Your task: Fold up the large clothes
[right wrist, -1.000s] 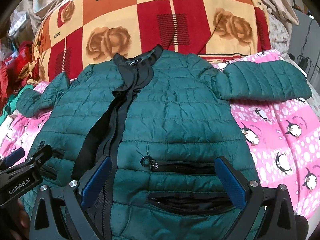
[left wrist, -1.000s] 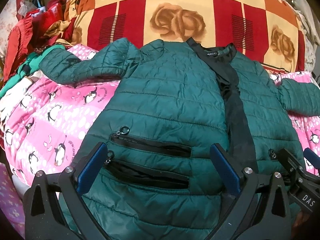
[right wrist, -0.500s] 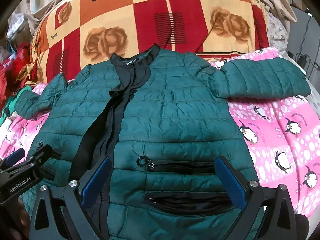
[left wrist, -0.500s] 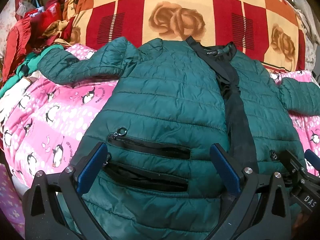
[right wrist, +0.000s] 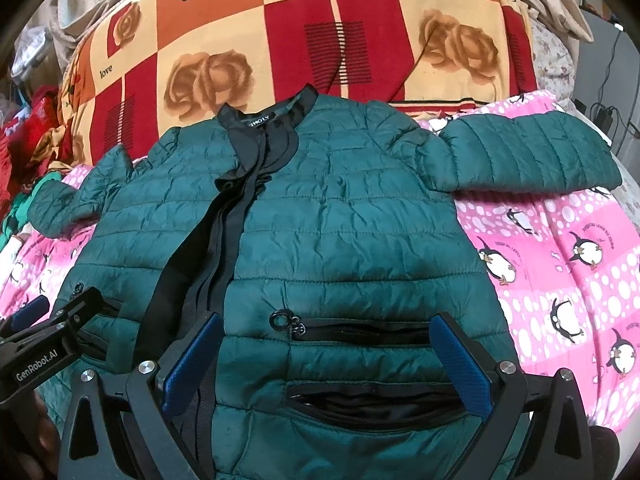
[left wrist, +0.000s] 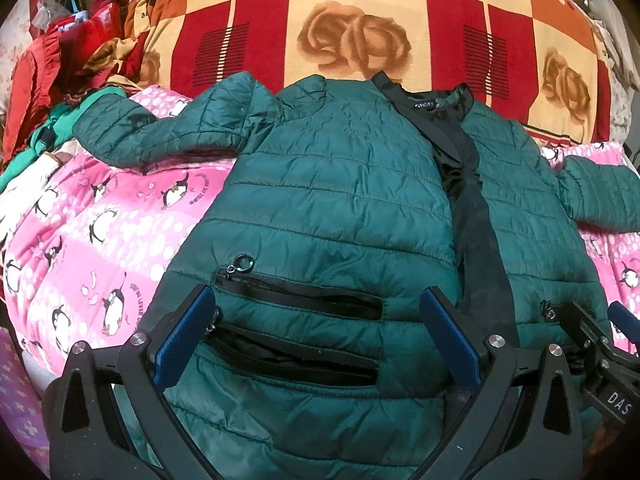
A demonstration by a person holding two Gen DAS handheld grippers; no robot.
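Observation:
A dark green quilted jacket (left wrist: 336, 200) lies front up on a pink penguin blanket (left wrist: 100, 232), sleeves spread out to both sides, black placket down the middle. It also shows in the right wrist view (right wrist: 352, 220). My left gripper (left wrist: 318, 338) is open over the jacket's left pockets near the hem, holding nothing. My right gripper (right wrist: 326, 364) is open over the right pockets near the hem, holding nothing. Each gripper shows at the edge of the other's view.
A red, orange and cream rose-patterned quilt (left wrist: 360, 28) is piled behind the jacket's collar. Red and green clothes (left wrist: 52, 80) are heaped at the far left. The pink blanket (right wrist: 568, 272) extends to the right under the right sleeve (right wrist: 528, 156).
Both grippers have drifted slightly forward over the jacket's lower part; the jacket itself has not moved. Both stay open.

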